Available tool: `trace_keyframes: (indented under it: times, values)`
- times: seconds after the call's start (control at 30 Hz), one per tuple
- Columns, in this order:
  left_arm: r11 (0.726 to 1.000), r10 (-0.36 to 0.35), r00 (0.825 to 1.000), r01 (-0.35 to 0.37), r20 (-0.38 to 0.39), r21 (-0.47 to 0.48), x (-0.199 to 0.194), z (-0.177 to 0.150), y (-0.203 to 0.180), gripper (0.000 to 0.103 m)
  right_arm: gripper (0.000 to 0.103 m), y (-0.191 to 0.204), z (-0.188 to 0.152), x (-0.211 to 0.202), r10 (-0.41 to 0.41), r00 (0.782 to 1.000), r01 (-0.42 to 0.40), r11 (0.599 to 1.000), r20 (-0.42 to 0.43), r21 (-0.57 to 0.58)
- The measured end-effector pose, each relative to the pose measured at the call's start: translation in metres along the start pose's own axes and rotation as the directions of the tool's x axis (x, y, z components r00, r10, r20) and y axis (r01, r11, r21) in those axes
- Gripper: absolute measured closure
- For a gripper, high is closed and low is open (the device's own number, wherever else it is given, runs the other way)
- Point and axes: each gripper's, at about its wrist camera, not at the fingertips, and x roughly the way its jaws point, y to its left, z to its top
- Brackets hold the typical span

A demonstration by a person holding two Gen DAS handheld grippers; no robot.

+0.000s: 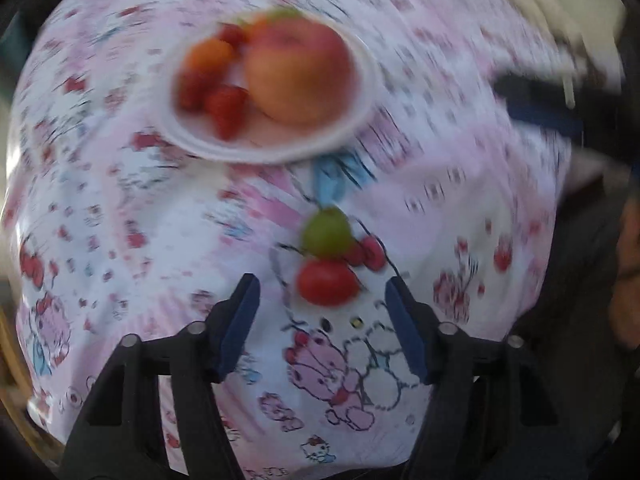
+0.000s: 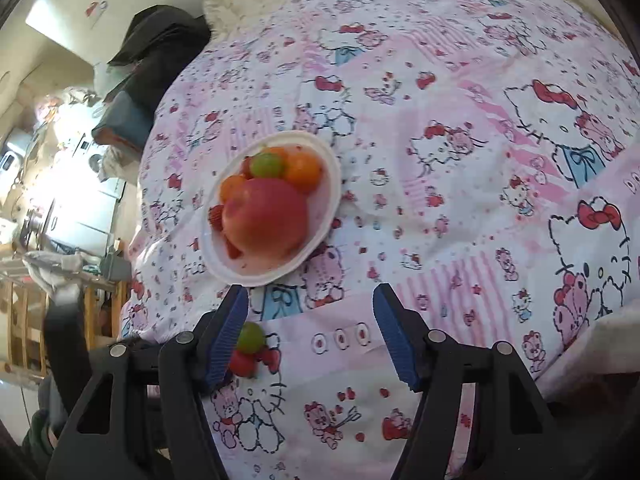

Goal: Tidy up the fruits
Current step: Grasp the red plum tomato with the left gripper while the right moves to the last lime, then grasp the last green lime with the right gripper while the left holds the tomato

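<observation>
A white plate (image 2: 328, 200) lies on the pink cartoon-print cloth and holds a big red-orange apple (image 2: 264, 220), small orange fruits (image 2: 303, 171), a green grape (image 2: 267, 165) and strawberries (image 2: 216, 216). The plate (image 1: 364, 112) and apple (image 1: 300, 72) are blurred in the left wrist view. A loose green grape (image 1: 327, 233) and a small red tomato (image 1: 328, 283) lie on the cloth just ahead of my open, empty left gripper (image 1: 322, 296). They show beside the left finger of my open, empty right gripper (image 2: 310, 308), the grape (image 2: 251, 337) above the tomato (image 2: 242, 362).
The cloth (image 2: 460, 160) covers a soft, rumpled surface. Dark clothing (image 2: 160, 48) and a blue item (image 2: 124, 120) lie at its far left edge. Wooden furniture (image 2: 24, 320) and cluttered shelves stand off to the left. A person's dark clothes (image 1: 592, 280) border the cloth on the right.
</observation>
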Motion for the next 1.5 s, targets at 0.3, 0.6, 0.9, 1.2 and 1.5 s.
trace_keyframes:
  times: [0.3,0.6,0.9,1.2,1.5]
  values:
    - [0.995,0.064,0.997,-0.061,-0.042,0.075,0.021,0.007,-0.018,0.062,0.035,-0.006,0.004,0.001,0.016,1.000,-0.015,1.000,-0.008,0.025]
    - [0.998,0.040,0.999,-0.040,-0.009,0.053,0.001,0.006,-0.017,0.067,0.035,-0.008,0.005,0.005,0.019,0.999,-0.018,0.999,-0.026,0.043]
    - [0.977,0.068,0.986,-0.035,0.153,-0.209,-0.056,-0.003,0.049,0.067,0.035,0.009,0.002,0.016,-0.007,0.999,0.007,1.000,-0.043,-0.003]
    - [0.904,0.211,0.923,-0.061,0.320,-0.422,-0.094,-0.019,0.102,0.067,0.035,0.035,-0.003,0.054,0.009,0.988,-0.017,0.999,-0.157,-0.050]
    - [0.906,0.164,0.924,-0.003,0.344,-0.424,-0.100,-0.025,0.107,0.067,0.048,0.068,-0.025,0.104,-0.089,0.948,0.024,0.978,-0.305,-0.209]
